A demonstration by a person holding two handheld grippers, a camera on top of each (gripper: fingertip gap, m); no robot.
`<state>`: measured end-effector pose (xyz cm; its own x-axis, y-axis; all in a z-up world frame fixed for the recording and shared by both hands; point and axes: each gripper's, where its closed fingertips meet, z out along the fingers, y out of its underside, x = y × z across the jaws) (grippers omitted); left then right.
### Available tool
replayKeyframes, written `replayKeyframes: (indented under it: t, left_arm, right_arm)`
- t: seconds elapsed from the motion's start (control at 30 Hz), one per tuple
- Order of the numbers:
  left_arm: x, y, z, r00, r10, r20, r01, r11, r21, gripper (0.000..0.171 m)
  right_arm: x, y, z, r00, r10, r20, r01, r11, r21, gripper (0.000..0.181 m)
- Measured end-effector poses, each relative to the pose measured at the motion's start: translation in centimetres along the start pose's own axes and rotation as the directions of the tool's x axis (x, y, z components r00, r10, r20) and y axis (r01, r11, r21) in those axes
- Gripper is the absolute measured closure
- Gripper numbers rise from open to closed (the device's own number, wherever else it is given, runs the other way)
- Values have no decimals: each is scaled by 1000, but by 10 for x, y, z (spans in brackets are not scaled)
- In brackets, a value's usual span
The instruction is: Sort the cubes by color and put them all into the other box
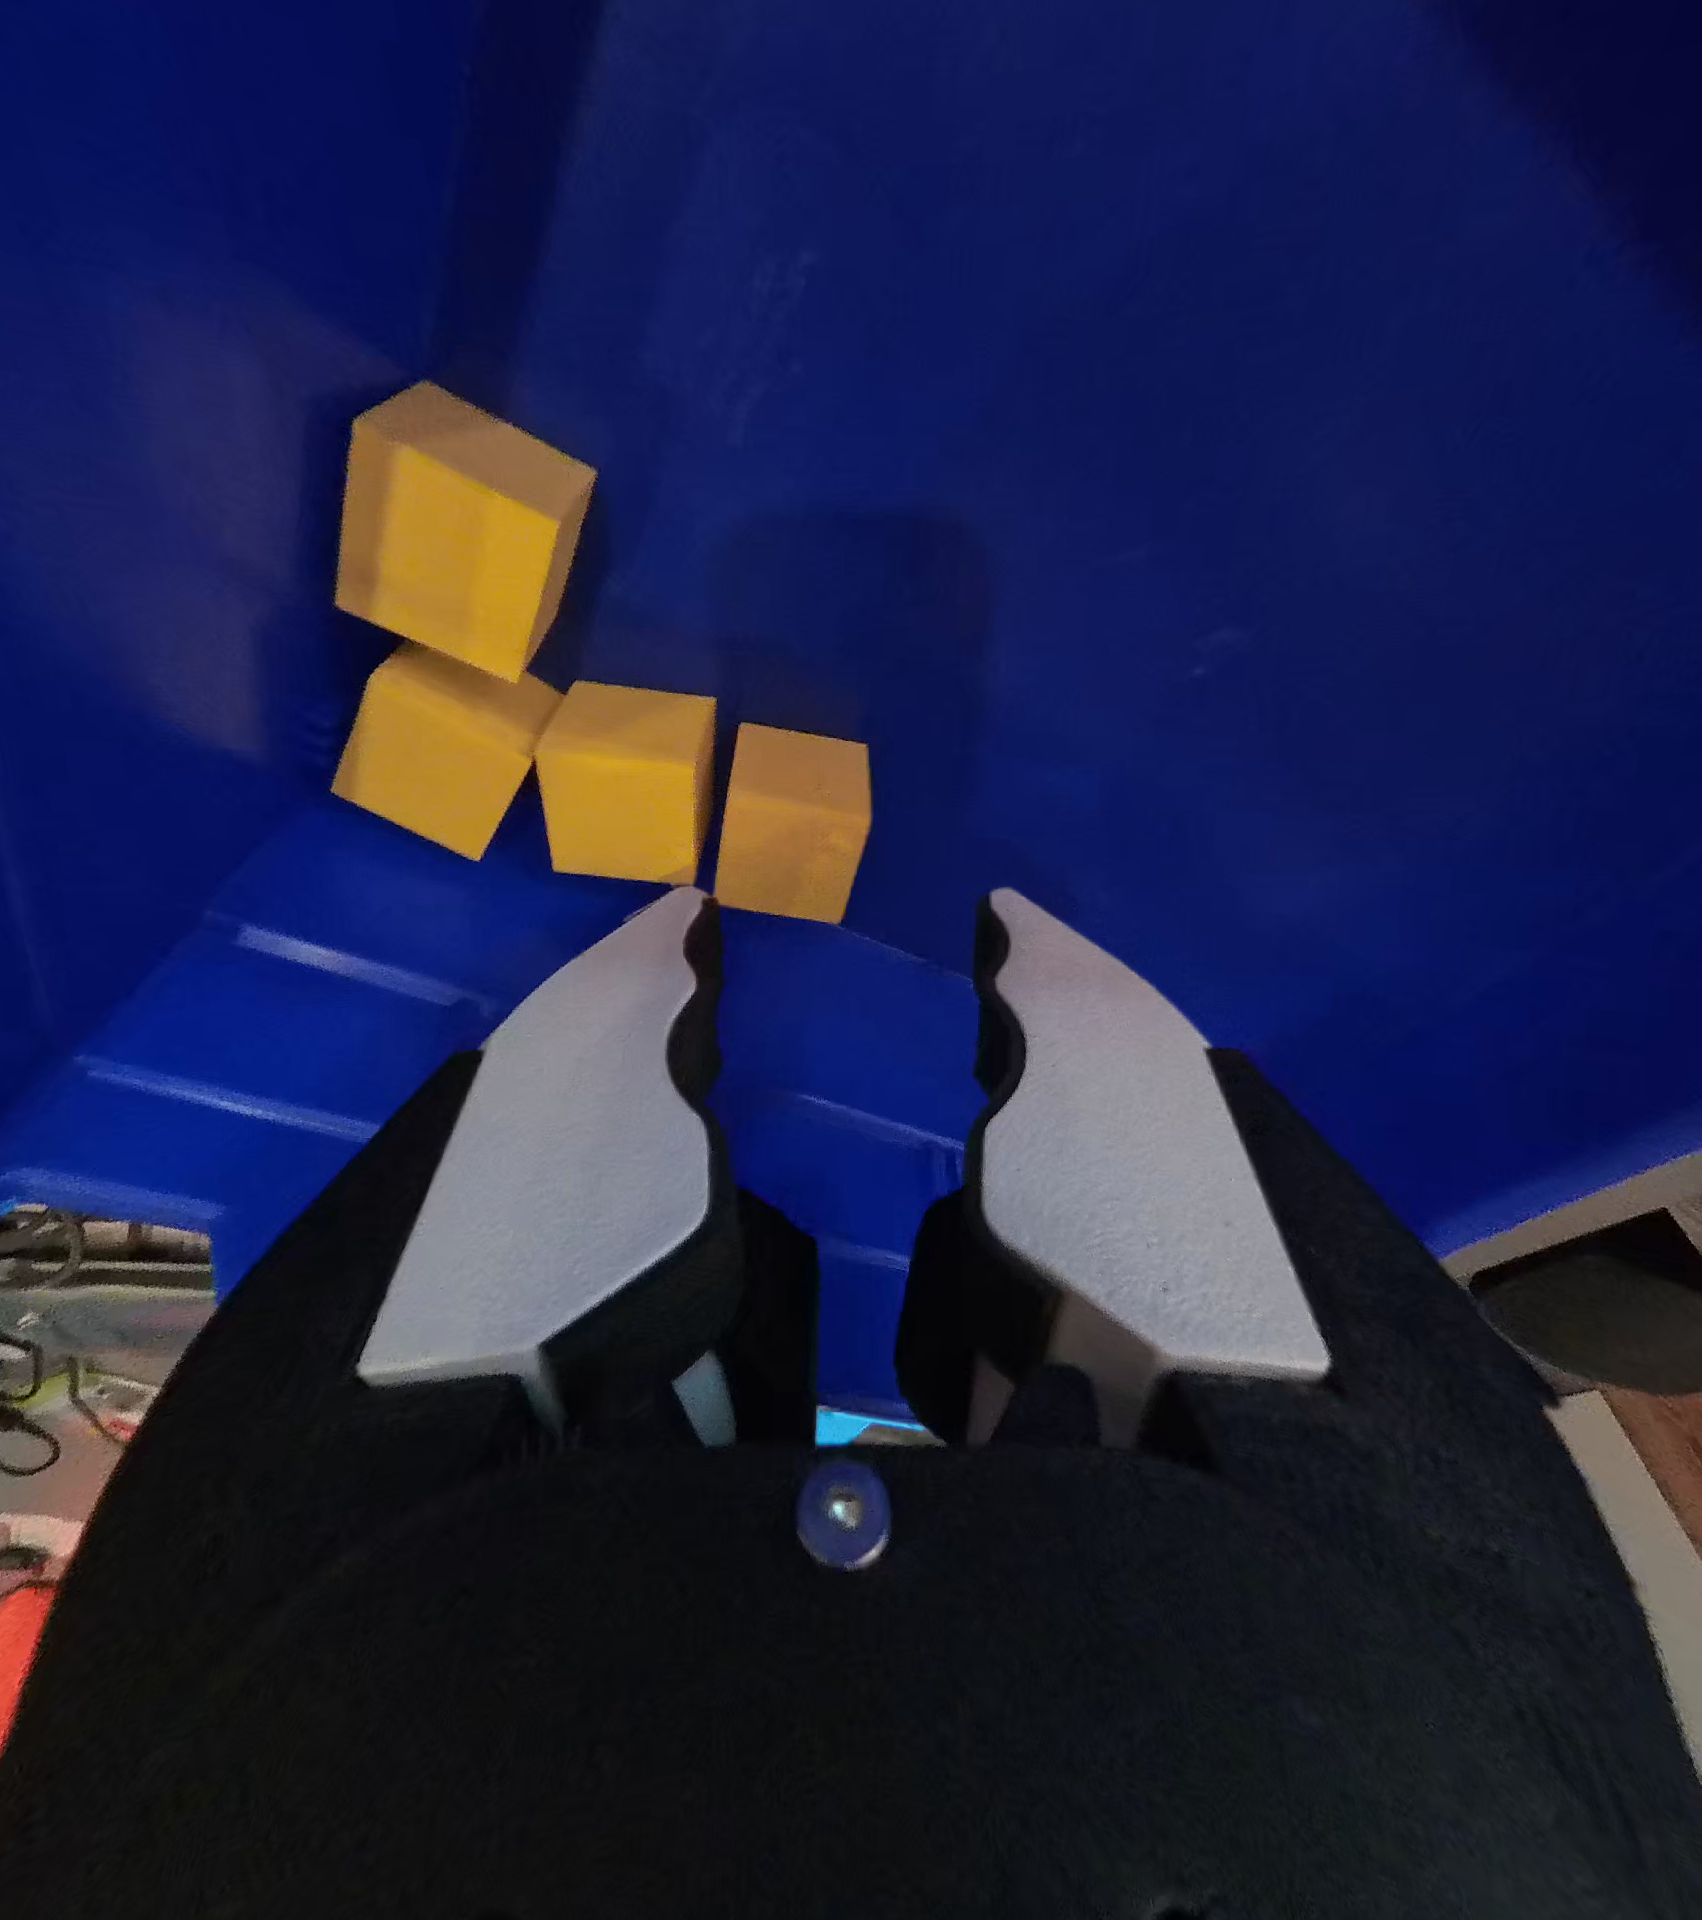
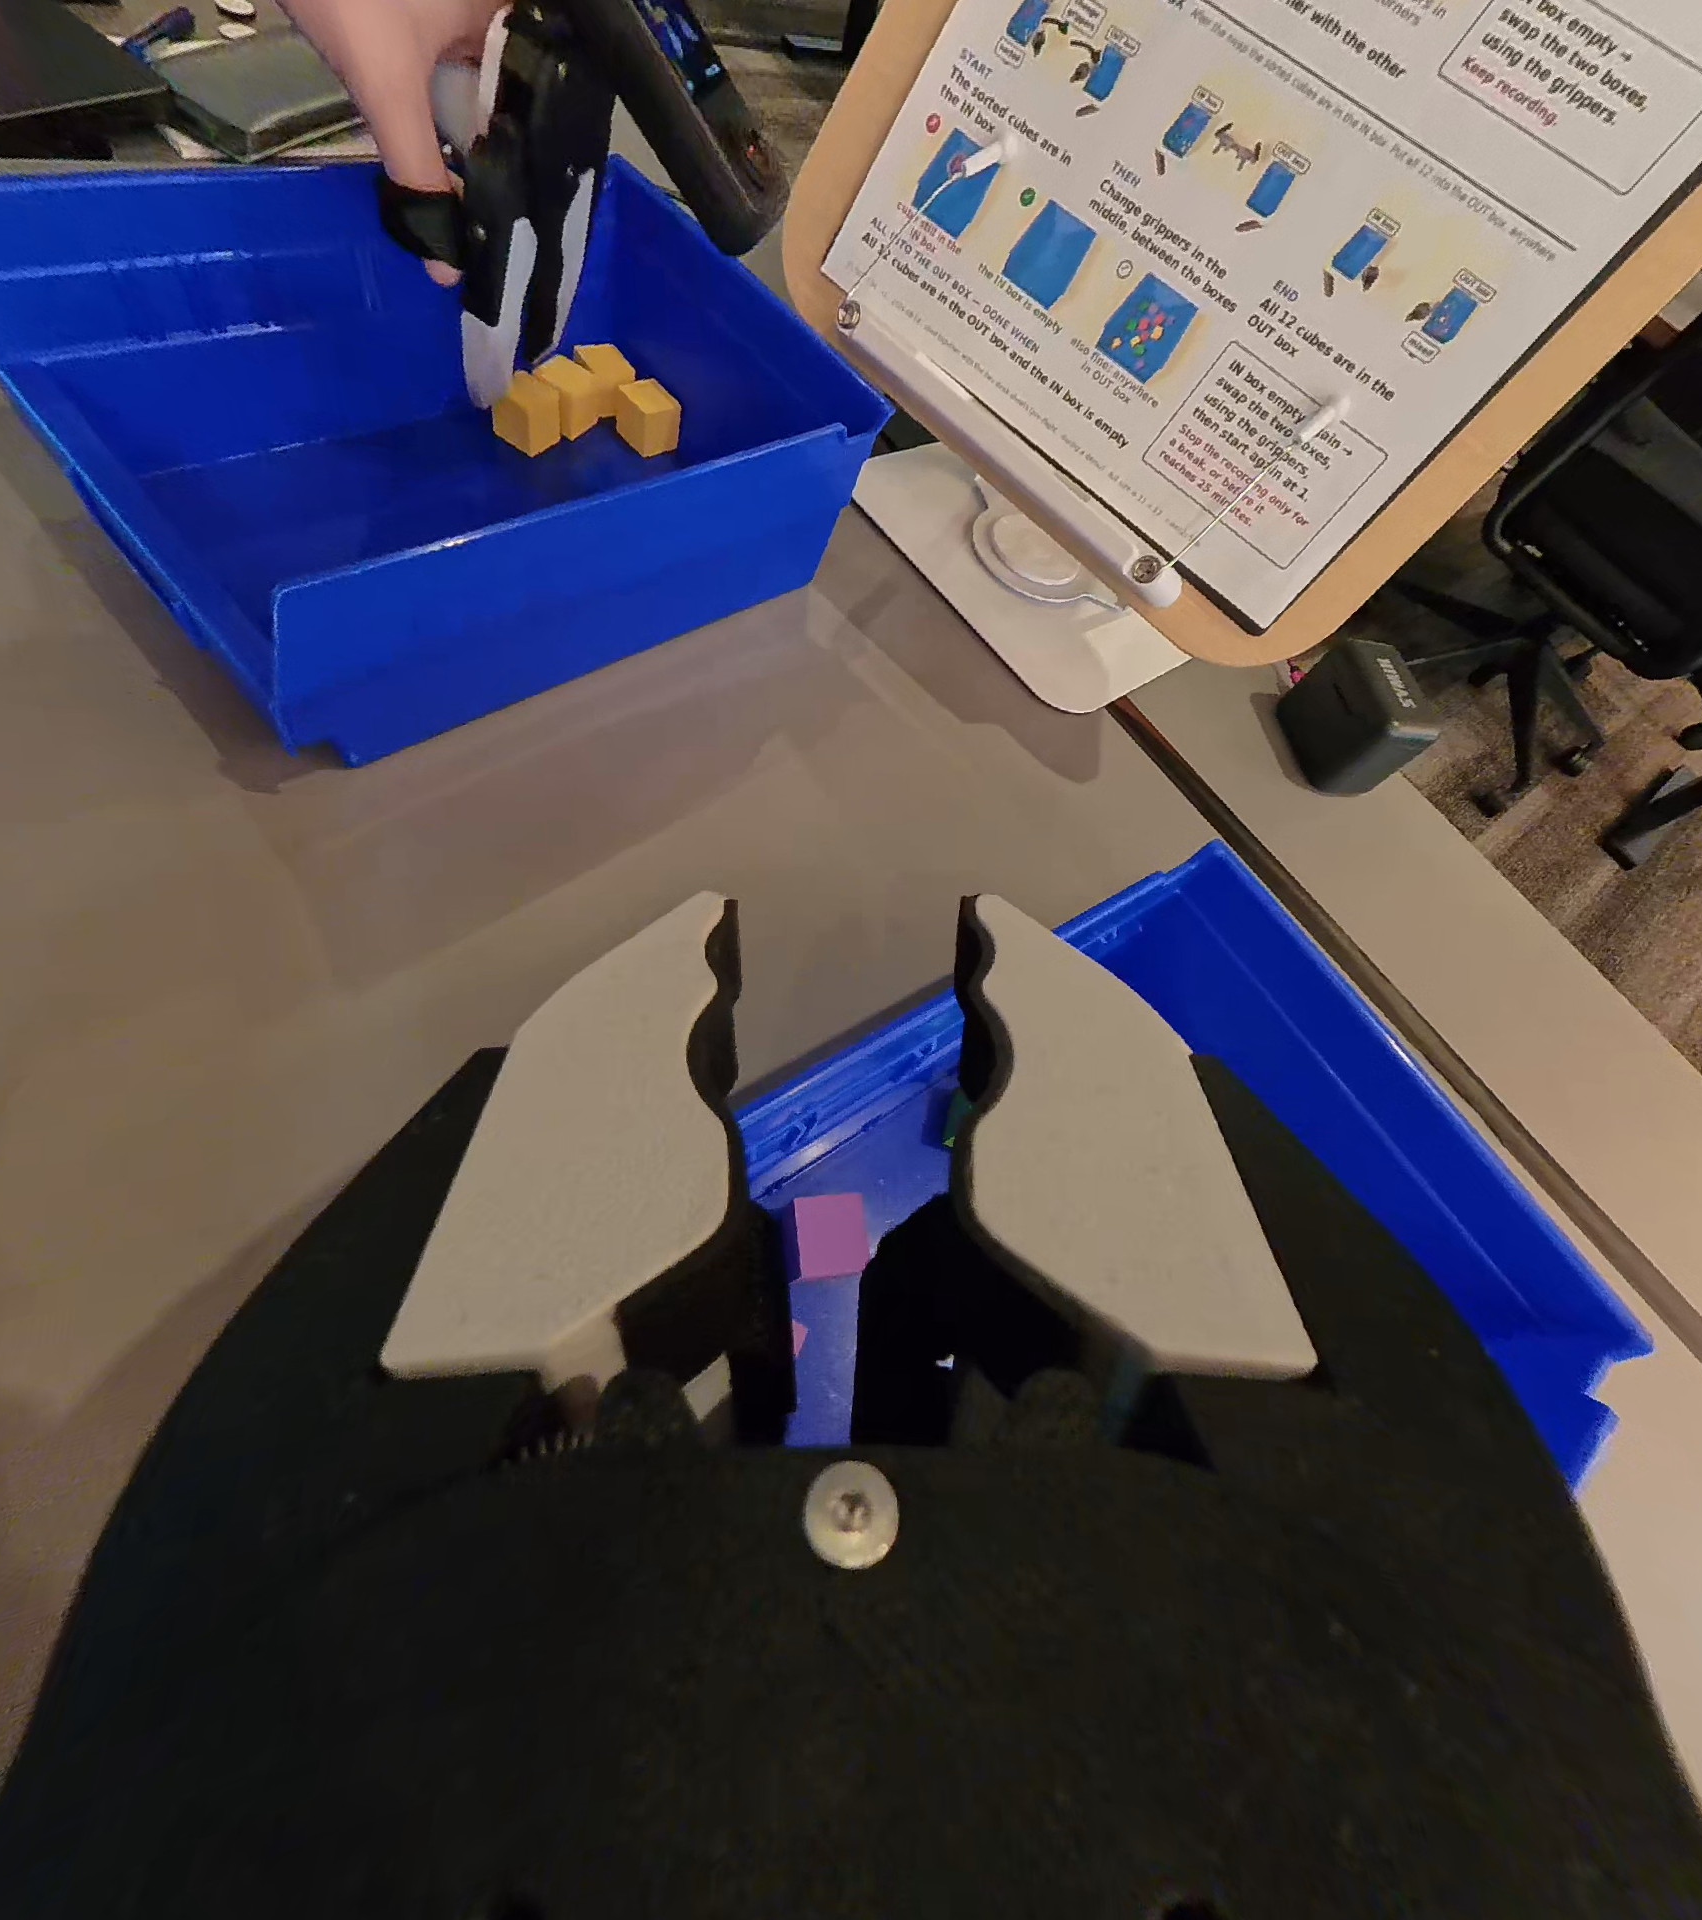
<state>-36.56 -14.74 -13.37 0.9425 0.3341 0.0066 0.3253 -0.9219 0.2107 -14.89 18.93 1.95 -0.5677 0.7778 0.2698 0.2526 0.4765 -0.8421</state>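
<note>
In the left wrist view my left gripper (image 1: 847, 914) is open and empty inside a blue bin (image 1: 1242, 520). Several yellow cubes (image 1: 793, 821) lie bunched near the bin's corner, one (image 1: 462, 530) resting on top of the others. The nearest cube sits just beyond my left fingertip. The right wrist view shows this gripper (image 2: 514, 369), held by a hand, pointing down beside the yellow cubes (image 2: 577, 400) in the far bin (image 2: 535, 623). My right gripper (image 2: 847, 909) is open and empty above a second blue bin (image 2: 1346, 1091). That bin holds a purple cube (image 2: 826, 1231); the gripper hides most of its inside.
A grey table (image 2: 411, 935) carries both bins. A board with a printed sheet (image 2: 1242, 312) stands on a white base at the back right. The table's right edge drops to carpet with an office chair (image 2: 1657, 520) and a dark box (image 2: 1356, 717).
</note>
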Motion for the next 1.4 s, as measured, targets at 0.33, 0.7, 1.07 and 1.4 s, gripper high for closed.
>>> replayKeyframes:
  t: [0.33,0.7,1.07,1.4]
  left_arm:
    - [4,3,8,999,-52,-8,52,996,-76,119]
    - [18,-10,-3,997,-35,-65,36,999,9,119]
    - [21,-10,14,998,-10,-57,9,999,-33,121]
    - [17,-17,21,1000,20,-3,-20,1000,10,143]
  right_arm:
    - [-1,-4,-4,1000,-8,-8,8,1000,10,141]
    - [-2,-6,-6,1000,-13,-8,13,1000,17,142]
    - [-3,-7,-6,1000,-18,-11,18,1000,19,142]
    - [-4,-7,-4,1000,-22,-4,22,1000,18,142]
